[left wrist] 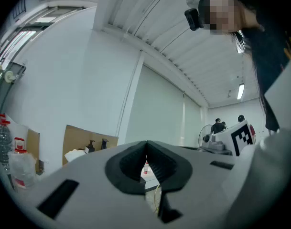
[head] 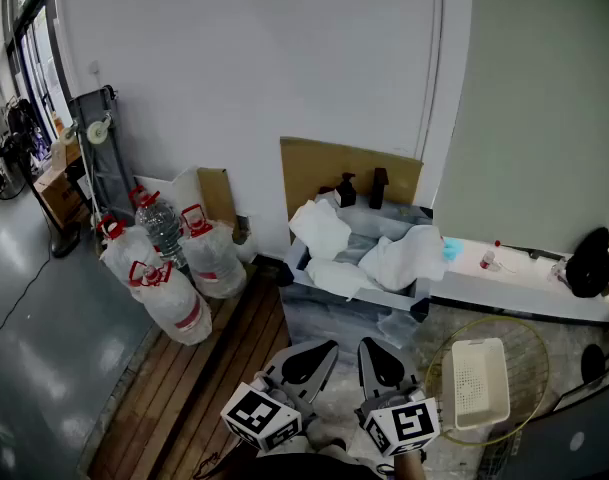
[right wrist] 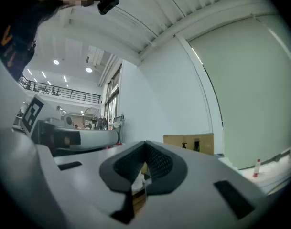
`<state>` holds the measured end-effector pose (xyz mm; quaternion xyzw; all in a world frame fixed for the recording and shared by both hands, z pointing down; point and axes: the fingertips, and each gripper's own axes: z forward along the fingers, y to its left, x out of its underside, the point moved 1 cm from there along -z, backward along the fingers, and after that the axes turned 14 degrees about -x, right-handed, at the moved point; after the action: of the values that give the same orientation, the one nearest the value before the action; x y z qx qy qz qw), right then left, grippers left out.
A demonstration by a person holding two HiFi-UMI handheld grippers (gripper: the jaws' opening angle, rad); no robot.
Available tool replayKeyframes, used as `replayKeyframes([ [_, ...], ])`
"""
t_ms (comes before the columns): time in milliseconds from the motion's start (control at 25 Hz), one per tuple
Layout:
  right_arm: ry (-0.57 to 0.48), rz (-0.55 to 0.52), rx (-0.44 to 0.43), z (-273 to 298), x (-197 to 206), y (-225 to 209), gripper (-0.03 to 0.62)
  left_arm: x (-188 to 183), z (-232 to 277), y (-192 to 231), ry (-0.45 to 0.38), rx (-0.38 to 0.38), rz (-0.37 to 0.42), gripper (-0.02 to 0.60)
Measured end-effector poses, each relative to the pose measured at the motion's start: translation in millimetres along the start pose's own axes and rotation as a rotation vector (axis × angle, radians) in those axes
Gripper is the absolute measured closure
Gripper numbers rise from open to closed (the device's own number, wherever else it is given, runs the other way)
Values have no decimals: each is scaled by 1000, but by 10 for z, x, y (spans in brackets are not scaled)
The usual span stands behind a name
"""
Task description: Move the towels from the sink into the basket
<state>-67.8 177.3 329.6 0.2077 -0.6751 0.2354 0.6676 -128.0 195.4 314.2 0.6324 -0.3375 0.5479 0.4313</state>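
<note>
In the head view, a grey sink (head: 356, 299) stands against the wall, straight ahead. Three white towels lie in it: one at the left (head: 321, 228), one at the right (head: 409, 256) and one at the front (head: 339, 276). A white perforated basket (head: 480, 382) sits on the floor at the lower right. My left gripper (head: 318, 349) and right gripper (head: 370, 347) are side by side at the bottom, short of the sink and level. Both are shut, with nothing between the jaws. The left gripper view shows its tips (left wrist: 146, 146) meeting, and the right gripper view the same (right wrist: 145, 146).
Several large water jugs (head: 172, 290) stand on wooden planks (head: 219, 363) at the left. A cardboard sheet (head: 324, 173) and two dark pump bottles (head: 346, 190) are behind the sink. A white counter (head: 524, 280) runs to the right. A round wire frame (head: 529, 353) lies under the basket.
</note>
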Motion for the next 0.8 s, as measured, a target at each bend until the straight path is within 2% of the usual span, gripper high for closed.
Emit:
replayKeyframes([
  [400,-3,11,-11,-113,17,-81,592,36,62,-125,7,-4,-21,575],
  [800,1,32,-54,-220,143,-184,591,189,99,-244,30,-46,13,575],
])
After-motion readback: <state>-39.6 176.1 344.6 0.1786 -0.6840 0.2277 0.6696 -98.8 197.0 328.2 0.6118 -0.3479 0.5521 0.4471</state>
